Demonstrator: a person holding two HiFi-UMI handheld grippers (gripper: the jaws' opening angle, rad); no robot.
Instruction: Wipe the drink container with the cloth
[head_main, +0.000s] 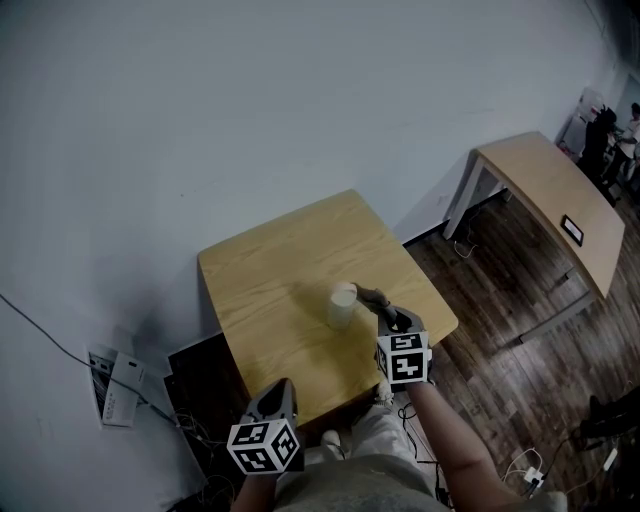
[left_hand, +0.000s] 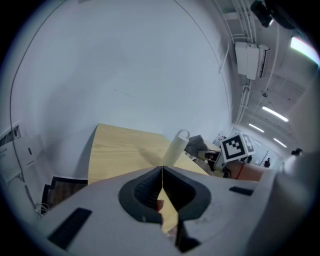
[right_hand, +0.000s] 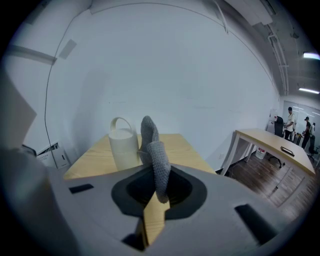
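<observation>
The left gripper (head_main: 279, 392), nearest the head camera, hangs at the table's near edge, well short of the drink container. Its jaws are pressed together with nothing between them (left_hand: 162, 172). My guess is that it is parked clear so the other hand can work.

The pale, cylindrical drink container with a thin loop handle (head_main: 342, 306) stands toward the near right part of the light wooden square table (head_main: 270, 265). It is upright, its long axis vertical and its top facing the ceiling, with the handle arching over the lid (right_hand: 123, 148). That leaves its side wall free for wiping.

Just to the right of the container, the right gripper (head_main: 388, 312) has its jaws clamped on a grey knitted cloth (right_hand: 156, 160). The cloth sticks up out of them, its free end folded toward the container. Cloth and container look to be touching or nearly so, but no view settles it. With the cloth held this way, its soft end would meet the wall first.
</observation>
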